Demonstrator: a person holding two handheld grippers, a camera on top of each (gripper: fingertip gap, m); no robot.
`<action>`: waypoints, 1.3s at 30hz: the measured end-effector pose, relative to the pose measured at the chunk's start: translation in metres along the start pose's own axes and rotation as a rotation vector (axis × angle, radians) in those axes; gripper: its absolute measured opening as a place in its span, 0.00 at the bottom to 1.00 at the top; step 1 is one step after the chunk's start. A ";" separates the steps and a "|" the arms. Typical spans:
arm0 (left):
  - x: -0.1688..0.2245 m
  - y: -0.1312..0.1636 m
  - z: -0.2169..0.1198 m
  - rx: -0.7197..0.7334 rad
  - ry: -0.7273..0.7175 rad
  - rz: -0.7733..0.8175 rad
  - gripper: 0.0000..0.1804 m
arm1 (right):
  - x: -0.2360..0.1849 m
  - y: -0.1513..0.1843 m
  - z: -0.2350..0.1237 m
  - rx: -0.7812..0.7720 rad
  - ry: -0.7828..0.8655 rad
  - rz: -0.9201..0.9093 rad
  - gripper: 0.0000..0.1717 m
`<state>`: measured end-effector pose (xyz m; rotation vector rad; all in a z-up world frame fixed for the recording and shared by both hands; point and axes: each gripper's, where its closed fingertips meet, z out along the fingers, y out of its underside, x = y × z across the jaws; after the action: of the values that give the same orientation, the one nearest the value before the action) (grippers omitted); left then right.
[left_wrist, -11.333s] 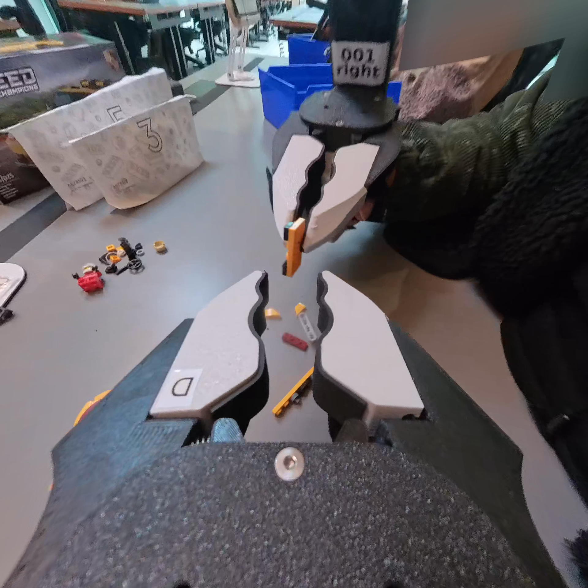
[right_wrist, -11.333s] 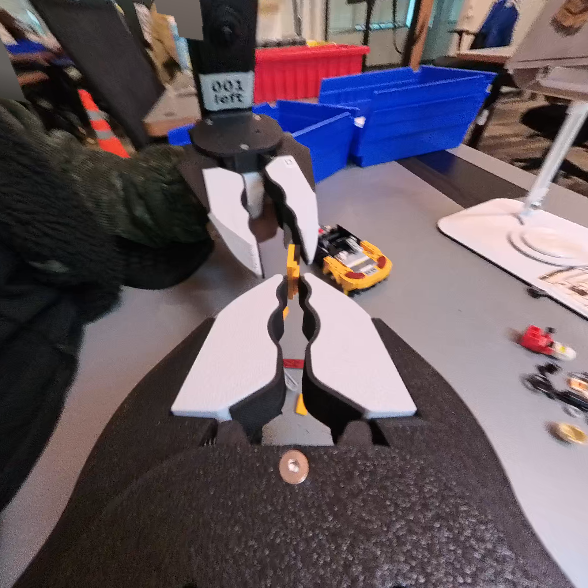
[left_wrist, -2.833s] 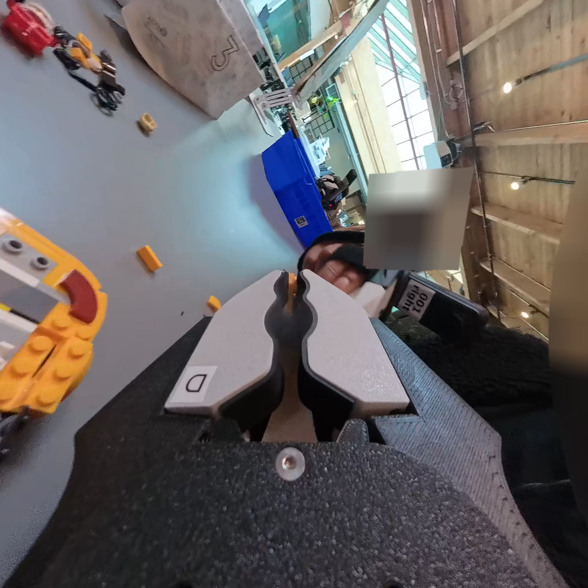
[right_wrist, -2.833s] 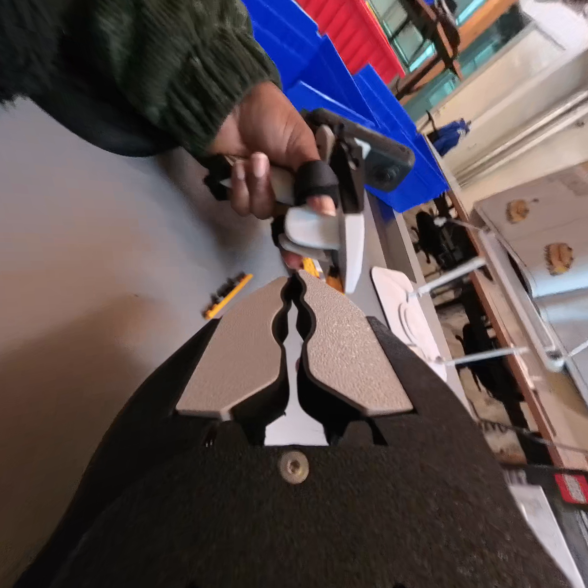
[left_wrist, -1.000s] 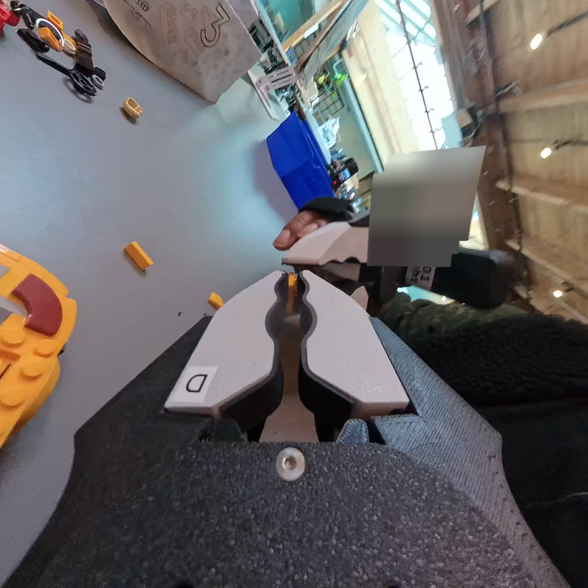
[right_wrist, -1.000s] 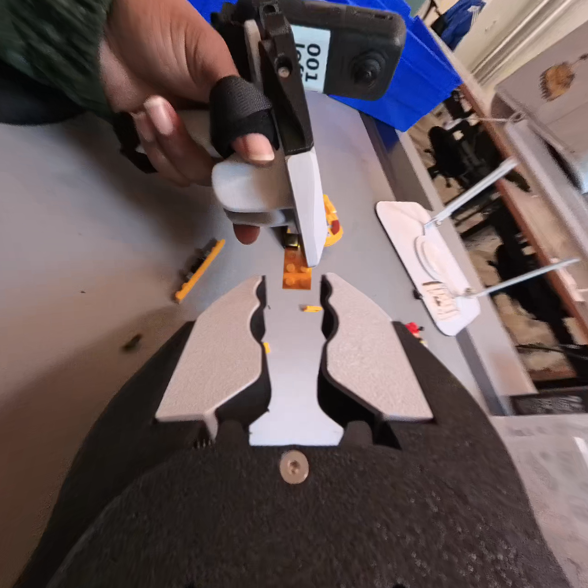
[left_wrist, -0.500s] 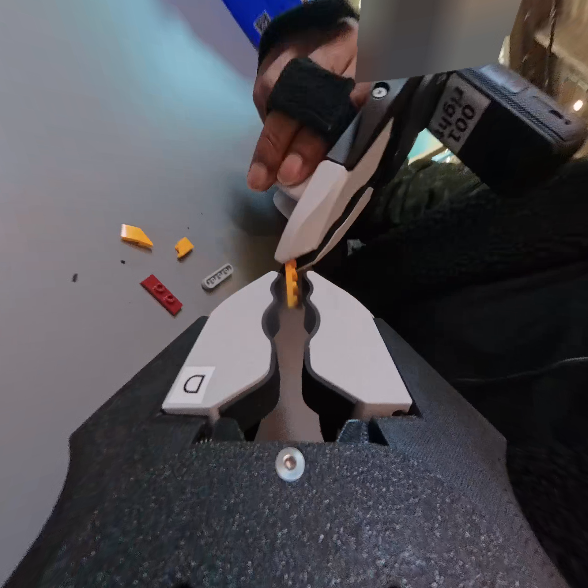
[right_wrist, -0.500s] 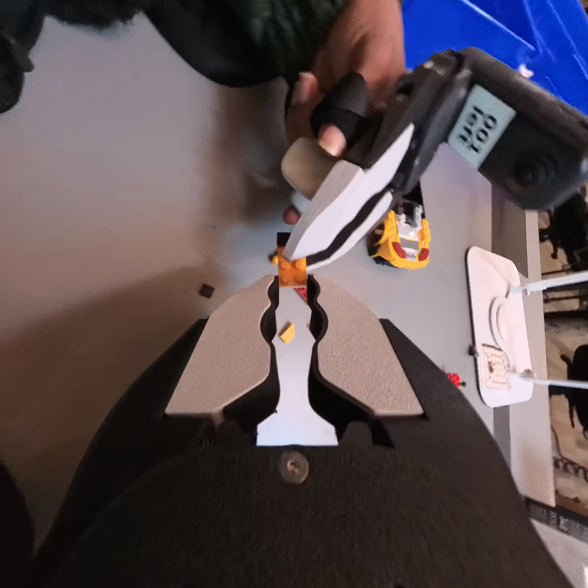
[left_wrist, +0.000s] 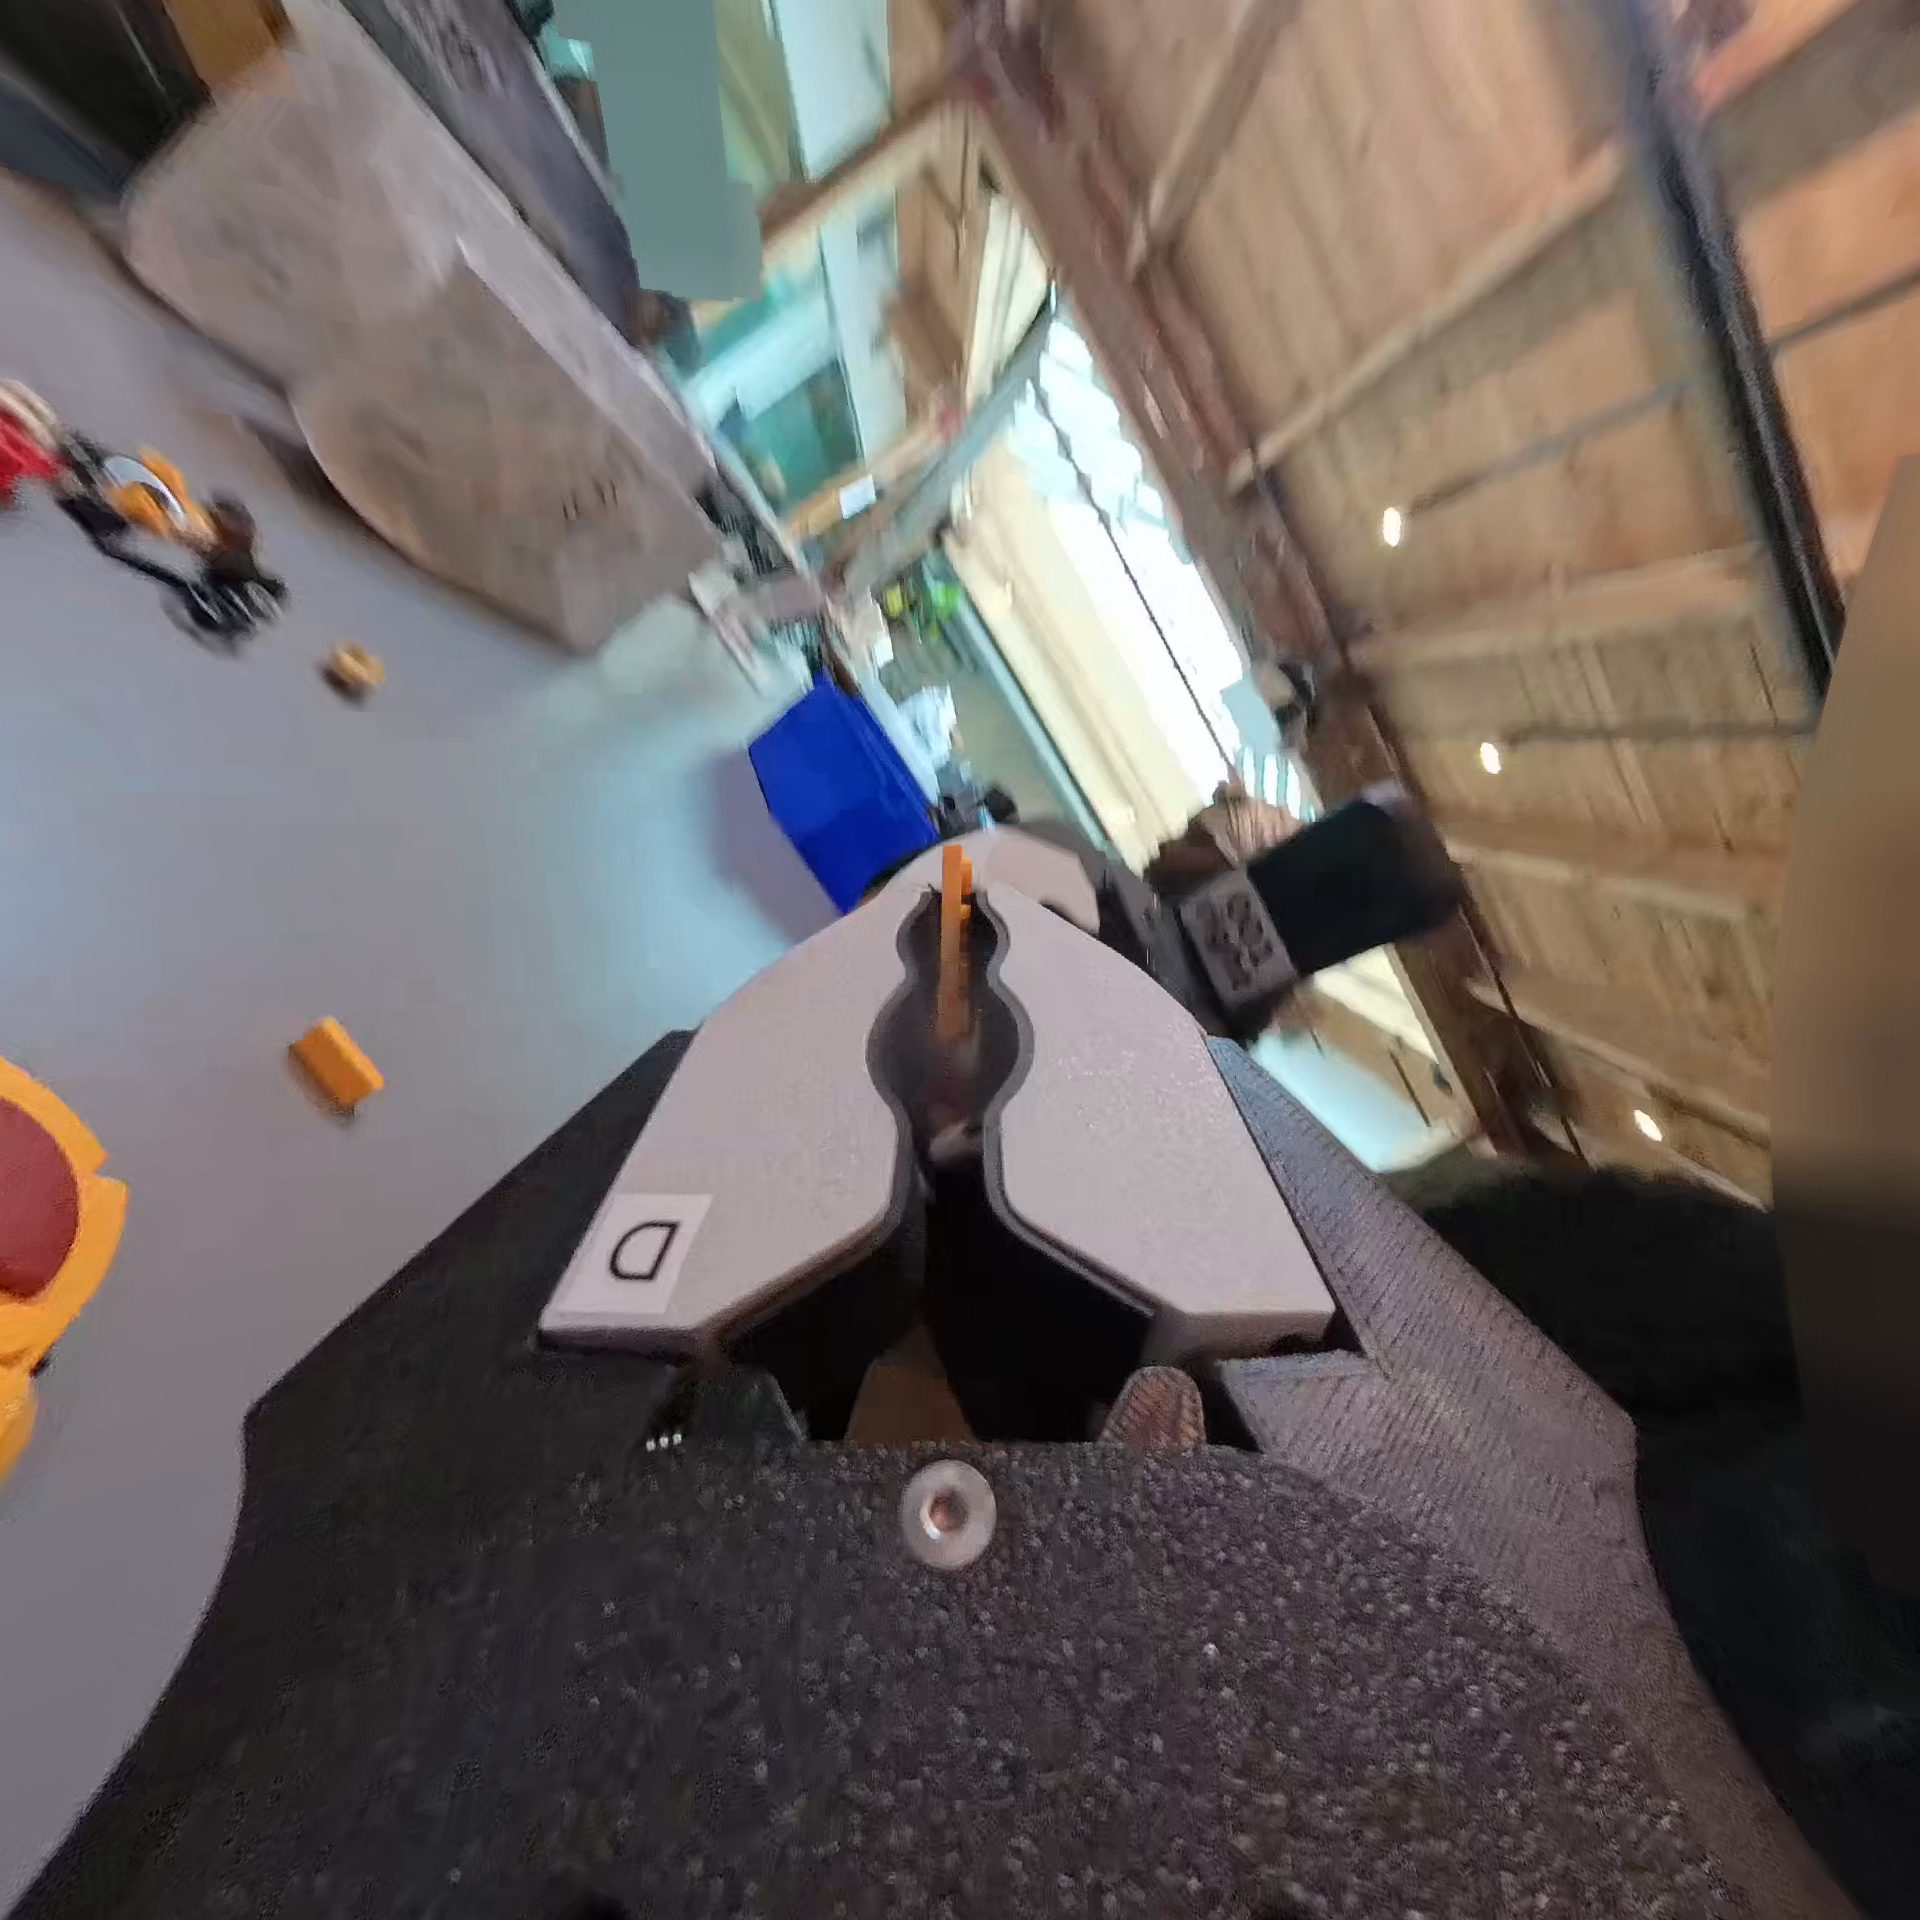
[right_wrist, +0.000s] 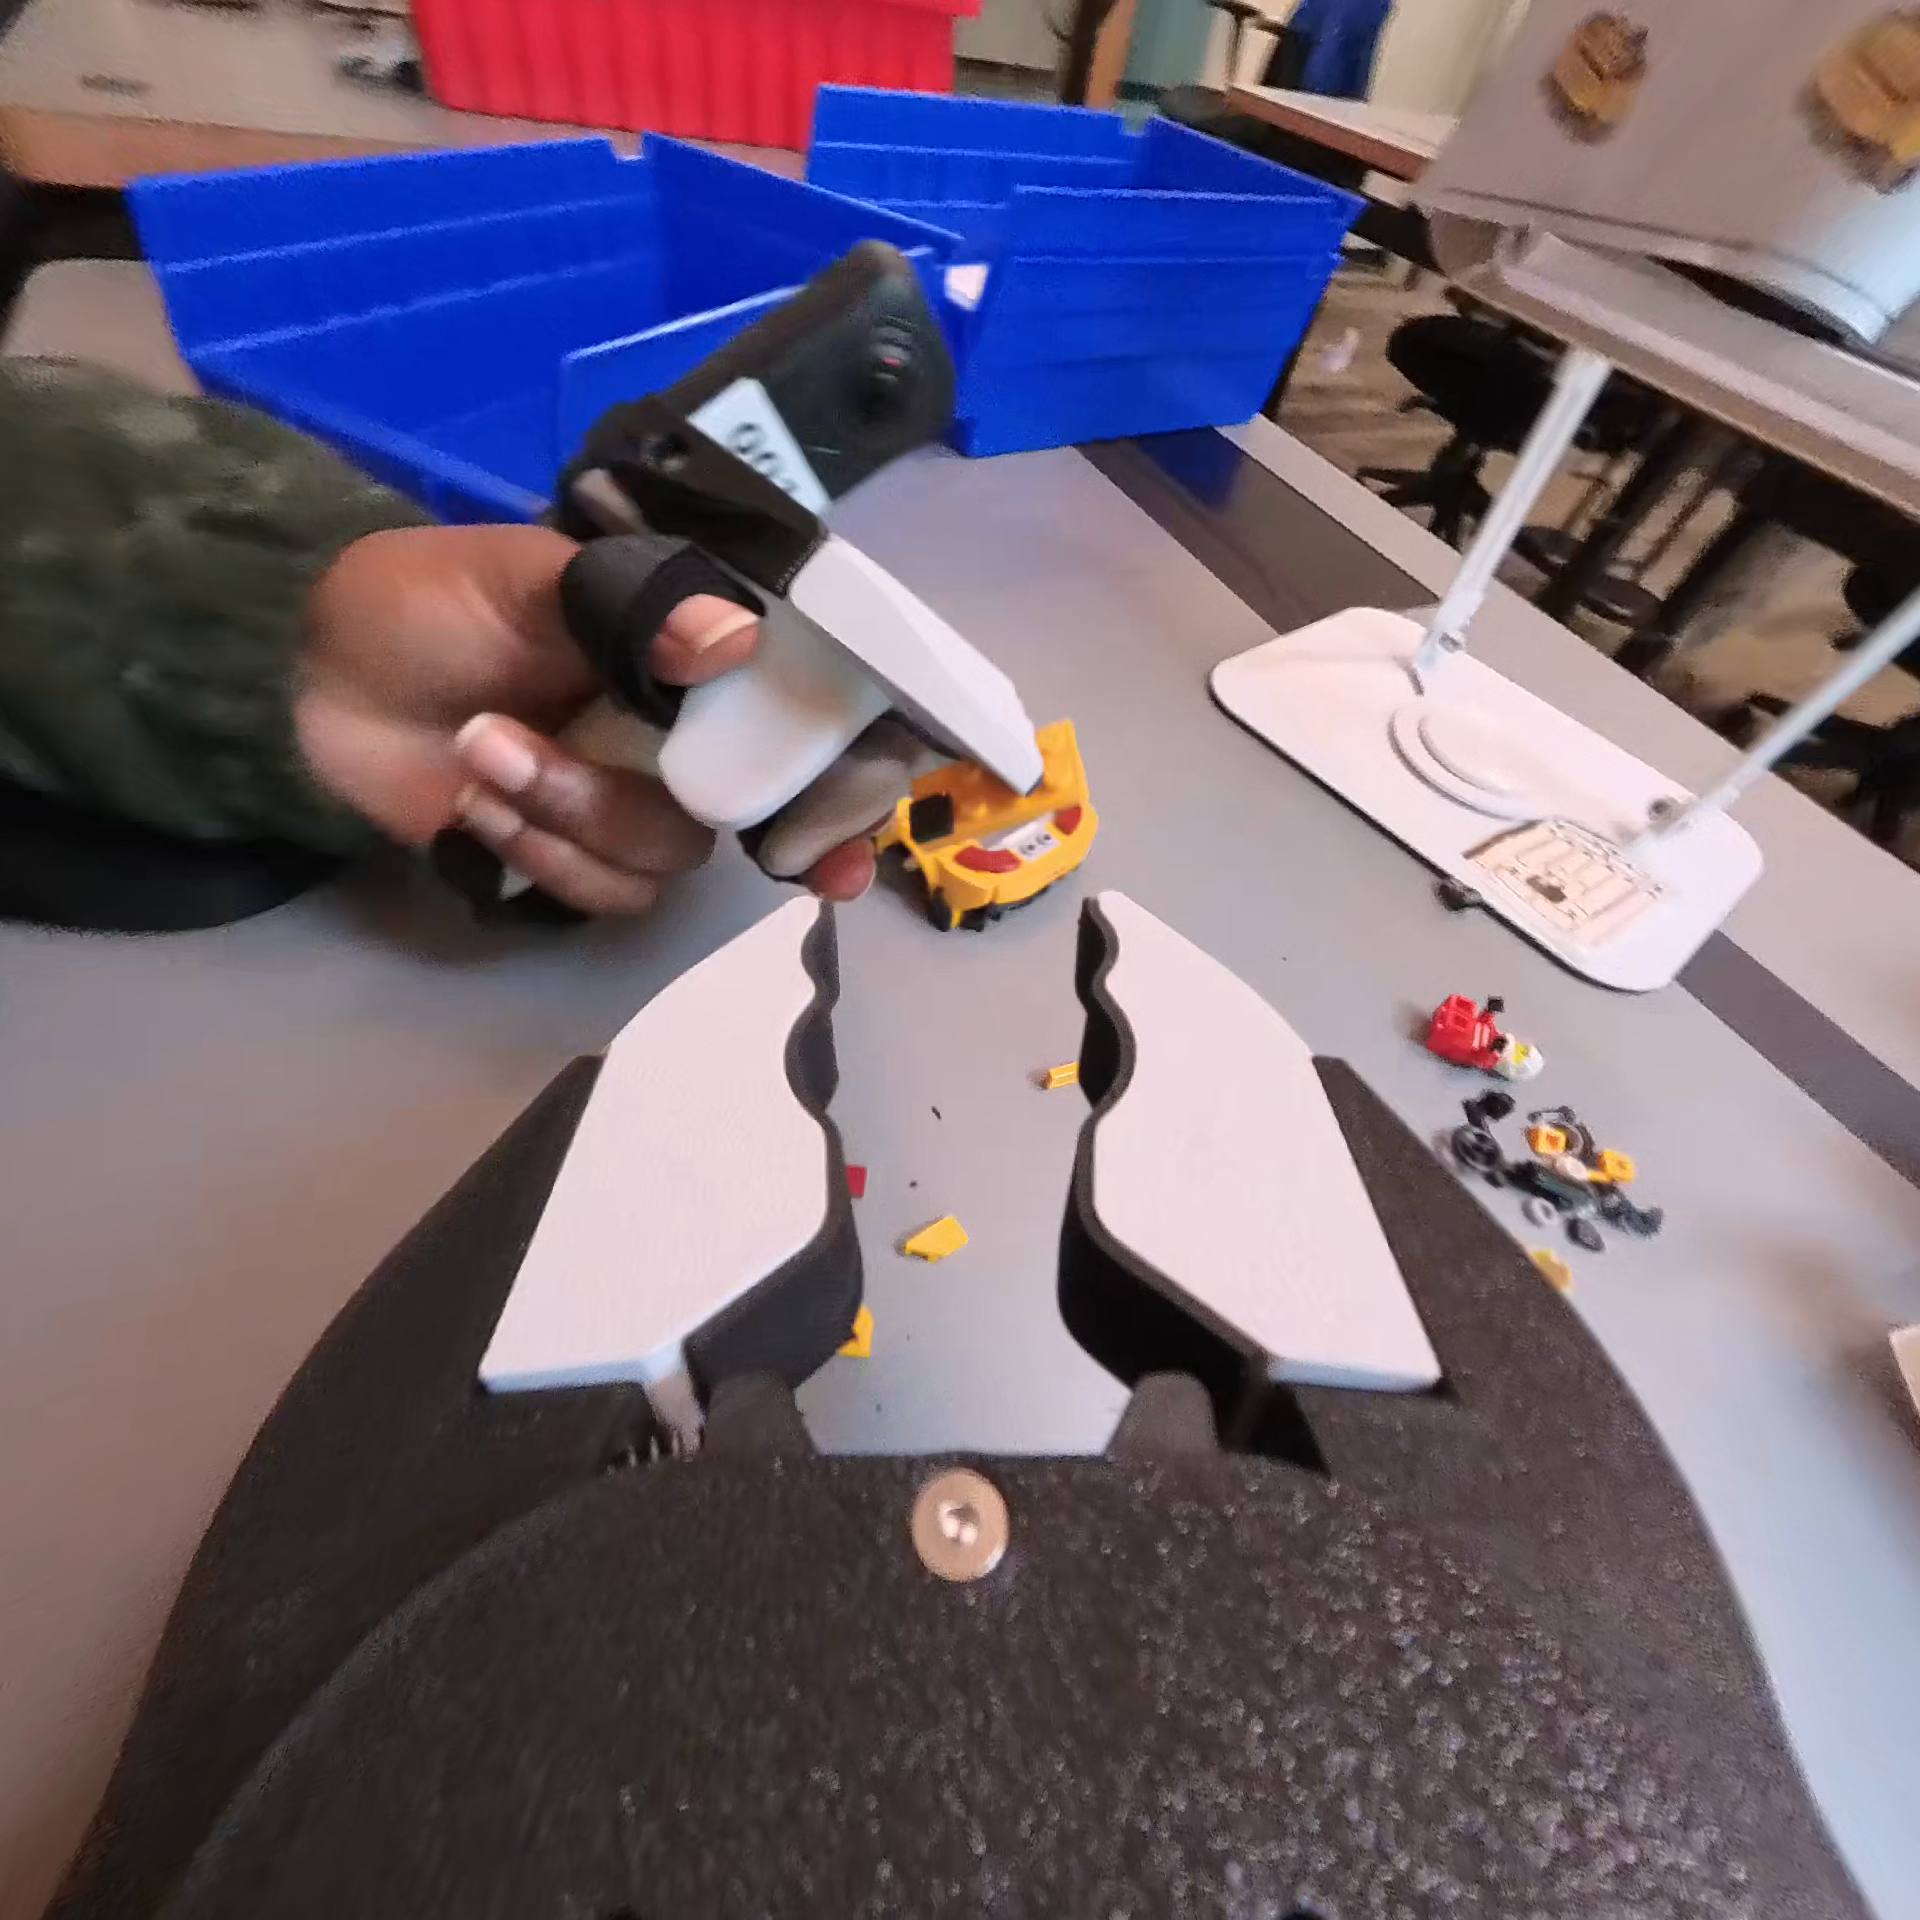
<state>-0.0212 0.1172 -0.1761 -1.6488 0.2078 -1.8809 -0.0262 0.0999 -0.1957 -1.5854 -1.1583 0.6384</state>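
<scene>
My left gripper (left_wrist: 951, 902) is shut on a thin orange studded plate (left_wrist: 950, 935), which stands edge-on between the pads and pokes past the tips. In the right wrist view a hand holds this left gripper (right_wrist: 1023, 764), with the orange plate (right_wrist: 1065, 753) at its tip, right over a yellow toy car (right_wrist: 987, 842). I cannot tell whether the plate touches the car. My right gripper (right_wrist: 956, 914) is open and empty, just short of the car above the grey table (right_wrist: 312, 1091). The car's edge also shows in the left wrist view (left_wrist: 42, 1247).
Blue bins (right_wrist: 520, 291) stand at the back and a white lamp base (right_wrist: 1455, 769) at the right. Loose pieces lie about: a yellow wedge (right_wrist: 935, 1238), a red piece (right_wrist: 1470, 1034), a black and orange heap (right_wrist: 1558, 1174), an orange brick (left_wrist: 335, 1062). Paper bags (left_wrist: 468, 457) stand far left. Only a small space, under 4 cm, lies between the two pairs of fingers. The orange brick (left_wrist: 335, 1062) is about 11 cm from my right fingertips.
Half a second ago my right pads were closed around the orange plate held by the left gripper. They have now opened and drawn back. The left gripper kept the plate and carried it to the car.
</scene>
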 end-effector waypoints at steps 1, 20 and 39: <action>0.001 -0.005 0.000 0.063 -0.008 0.019 0.02 | 0.002 0.000 0.004 -0.002 0.043 0.014 0.26; 0.006 0.037 0.009 -0.279 -0.035 0.247 0.03 | -0.001 0.013 -0.022 -0.114 -0.126 -0.321 0.05; -0.015 0.034 0.001 -0.272 -0.188 0.162 0.03 | 0.007 0.016 -0.010 -0.135 0.042 -0.431 0.06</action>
<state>-0.0085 0.0989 -0.2055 -1.9145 0.5208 -1.6215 -0.0093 0.1023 -0.2064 -1.3876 -1.4782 0.2465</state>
